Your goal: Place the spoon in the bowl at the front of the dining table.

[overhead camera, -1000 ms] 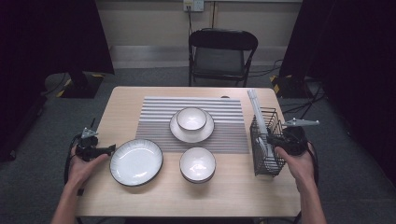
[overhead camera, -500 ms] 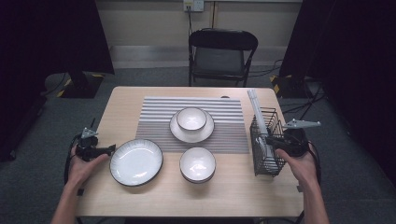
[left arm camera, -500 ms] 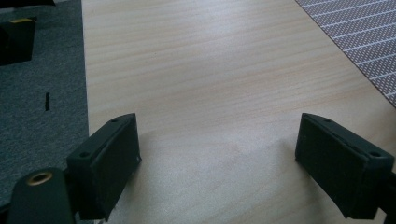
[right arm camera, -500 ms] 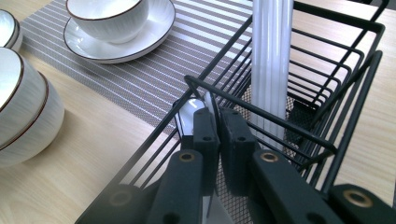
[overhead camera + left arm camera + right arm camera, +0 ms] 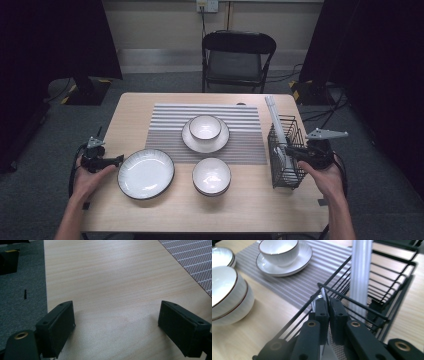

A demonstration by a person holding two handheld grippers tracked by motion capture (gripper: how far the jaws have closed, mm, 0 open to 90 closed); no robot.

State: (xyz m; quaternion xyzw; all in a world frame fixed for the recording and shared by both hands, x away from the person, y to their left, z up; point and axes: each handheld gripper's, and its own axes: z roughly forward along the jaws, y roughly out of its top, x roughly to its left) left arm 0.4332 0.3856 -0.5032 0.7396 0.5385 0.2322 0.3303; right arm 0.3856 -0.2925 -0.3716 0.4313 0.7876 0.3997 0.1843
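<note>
Spoon handle (image 5: 323,296) pinched in right tongs (image 5: 328,305) inside wire basket (image 5: 387,277); left tongs (image 5: 116,325) wide over bare surface (image 5: 112,277).

We cannot tell what the thin silver thing (image 5: 323,297) pinched in the right gripper (image 5: 329,305) is, because its lower part hides behind the black pads and the wire basket (image 5: 387,272). In the high view it is too small to make out. The white sticks (image 5: 361,270) run off the top edge. The stacked bowls (image 5: 229,296) are cut off at the left edge.
</note>
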